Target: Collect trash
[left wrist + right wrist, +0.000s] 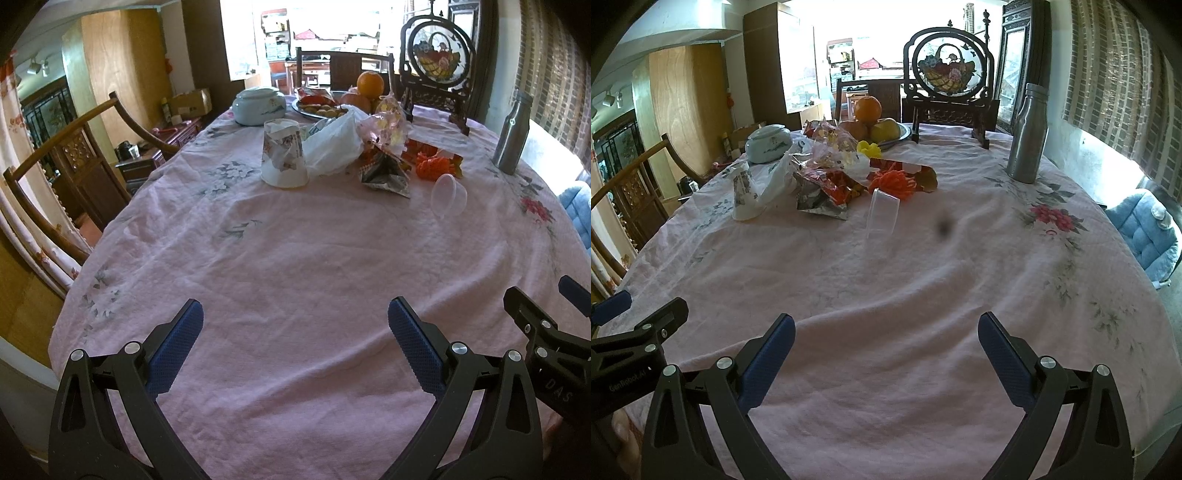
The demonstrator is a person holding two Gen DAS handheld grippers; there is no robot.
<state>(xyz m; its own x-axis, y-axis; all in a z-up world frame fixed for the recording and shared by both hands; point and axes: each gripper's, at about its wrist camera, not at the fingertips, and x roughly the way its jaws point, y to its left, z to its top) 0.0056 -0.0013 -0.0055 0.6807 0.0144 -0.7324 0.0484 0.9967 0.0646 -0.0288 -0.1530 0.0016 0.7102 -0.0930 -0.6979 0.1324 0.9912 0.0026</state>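
Note:
Trash lies in a cluster at the far middle of the table: an upturned patterned paper cup [283, 155] [744, 192], a white plastic bag [334, 142] [777, 181], a foil snack wrapper [386, 171] [827, 194], orange peel [434, 162] [895, 181] and a clear plastic cup [448, 194] [882, 214] on its side. My left gripper [295, 345] is open and empty over the near tablecloth. My right gripper [886, 349] is open and empty beside it, far from the trash.
A pink floral tablecloth [295, 258] covers the table. At the back stand a celadon lidded jar [258, 105], a fruit plate with an orange [370, 84], a framed ornament [437, 59] and a steel bottle [1028, 134]. Wooden chairs [74, 158] stand left; a blue cushion [1145, 229] is on the right.

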